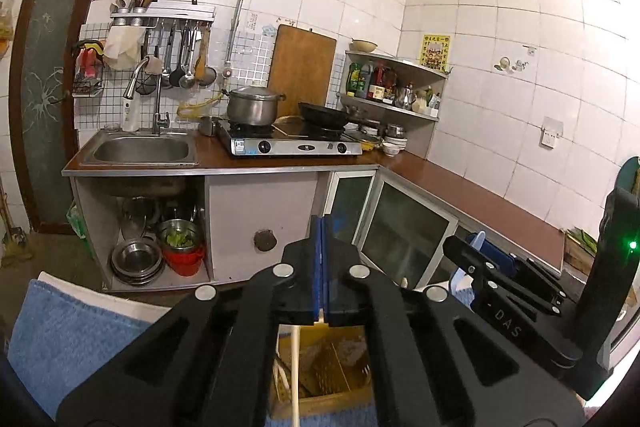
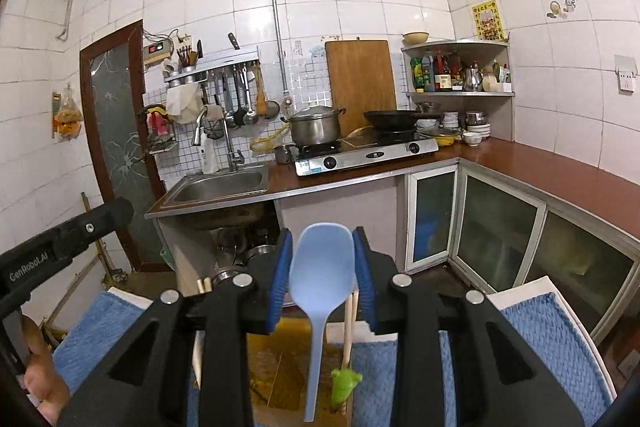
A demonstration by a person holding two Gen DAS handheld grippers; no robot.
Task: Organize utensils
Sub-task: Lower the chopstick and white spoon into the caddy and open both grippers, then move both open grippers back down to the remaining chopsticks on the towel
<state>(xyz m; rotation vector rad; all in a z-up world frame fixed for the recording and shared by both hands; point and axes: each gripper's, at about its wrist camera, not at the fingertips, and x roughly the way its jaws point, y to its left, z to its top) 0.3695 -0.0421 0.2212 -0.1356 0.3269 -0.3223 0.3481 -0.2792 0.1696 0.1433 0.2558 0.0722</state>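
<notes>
My left gripper (image 1: 323, 227) is shut on a pale wooden stick, a chopstick (image 1: 295, 375), which hangs down from the pads into a wooden utensil box (image 1: 320, 403) on a blue towel (image 1: 68, 339). My right gripper (image 2: 322, 267) is open. A light blue spoon (image 2: 322, 267) stands upright in the same wooden box (image 2: 276, 375), its bowl between the blue pads (image 2: 280, 267) without clear contact. Beside the spoon stands a wooden stick with a green end (image 2: 345, 383). The right gripper also shows in the left wrist view (image 1: 476, 247), to the right.
The box sits on a blue towel (image 2: 540, 347) over a white surface. Ahead is a kitchen counter (image 1: 280, 163) with a sink (image 1: 140, 149), a gas stove (image 1: 292, 143) with a pot and pan, hanging ladles (image 1: 180, 59), a corner shelf (image 1: 396, 95) and glass cabinet doors (image 1: 404, 235).
</notes>
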